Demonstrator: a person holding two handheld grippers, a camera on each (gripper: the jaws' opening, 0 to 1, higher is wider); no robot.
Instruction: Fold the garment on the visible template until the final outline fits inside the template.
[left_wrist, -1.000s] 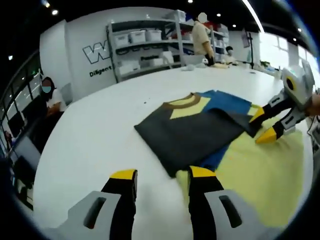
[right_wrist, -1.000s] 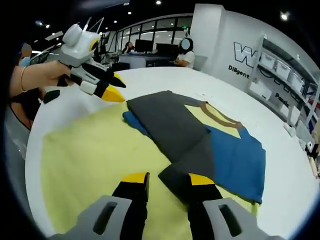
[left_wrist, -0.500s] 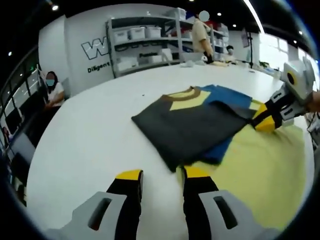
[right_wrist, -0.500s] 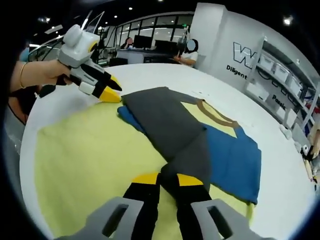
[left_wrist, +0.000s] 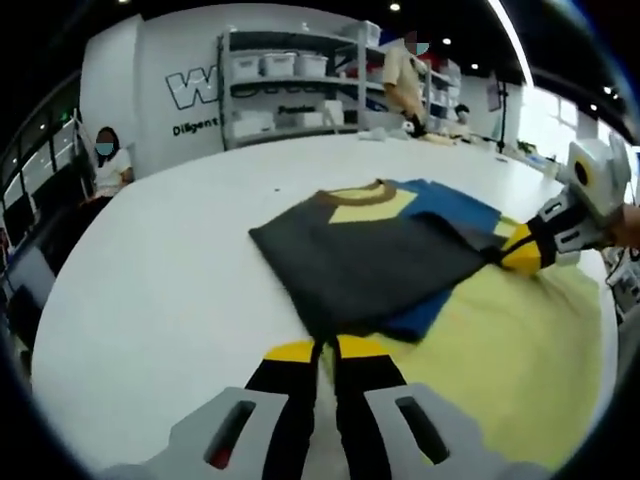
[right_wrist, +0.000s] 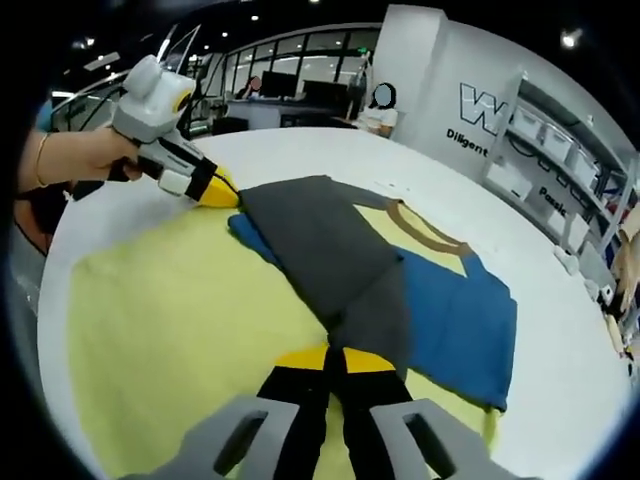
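Garment (left_wrist: 375, 255) at frame centre in the left gripper view, partly folded: dark grey panel over blue, with a pale yellow patch and brown collar toward the upper edge. Lies half on the pale yellow template (left_wrist: 520, 355), which fills the lower right, and half on the white tabletop (left_wrist: 150, 290) at left. Left gripper (left_wrist: 325, 350) at bottom centre, yellow-tipped fingers (left_wrist: 290, 352) drawn close together, pinching the near grey corner of the garment. Right gripper (left_wrist: 530, 250) at the right edge of the same frame, tips against the garment's far grey corner.

Seen from the right gripper view: garment (right_wrist: 390, 270) running from upper centre to lower right, template (right_wrist: 180, 330) spreading across the left and bottom, tabletop (right_wrist: 520, 210) beyond. Right gripper (right_wrist: 336, 359) at bottom centre, fingers (right_wrist: 365, 360) nearly closed on the grey corner. Left gripper (right_wrist: 215, 190) at upper left, held by a hand (right_wrist: 85, 155), tips shut on the opposite corner.

Shelving with white bins (left_wrist: 290, 85) along the back wall in the upper part of the left gripper view; a seated person (left_wrist: 108, 170) at the upper left.
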